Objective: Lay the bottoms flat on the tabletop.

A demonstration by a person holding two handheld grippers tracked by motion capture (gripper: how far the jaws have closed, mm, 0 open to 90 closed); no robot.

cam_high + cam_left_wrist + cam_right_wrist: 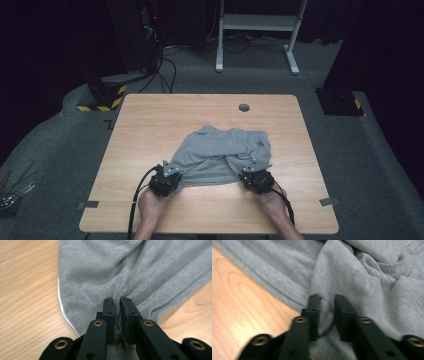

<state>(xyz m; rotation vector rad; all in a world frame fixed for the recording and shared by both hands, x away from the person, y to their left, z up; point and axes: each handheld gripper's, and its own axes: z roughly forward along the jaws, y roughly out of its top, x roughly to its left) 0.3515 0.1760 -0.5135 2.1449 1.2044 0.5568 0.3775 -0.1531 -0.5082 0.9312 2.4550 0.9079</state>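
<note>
Grey shorts (220, 152) lie crumpled in the middle of the wooden table (150, 115). My left gripper (167, 175) sits at their near left corner. In the left gripper view it (118, 301) is shut on a bunched fold of the grey cloth (105, 270), next to a white-piped edge (61, 307). My right gripper (252, 172) is at the near right corner of the shorts. In the right gripper view its jaws (327, 298) stand close together, pinching a thick fold of the cloth (367, 285) that fills the gap between them.
A round cable hole (244, 107) sits near the table's far edge. Tape strips mark the near left (88, 204) and near right (326, 201) corners. Behind the table stand a white desk frame (260, 22) and a yellow-and-black striped base (102, 97).
</note>
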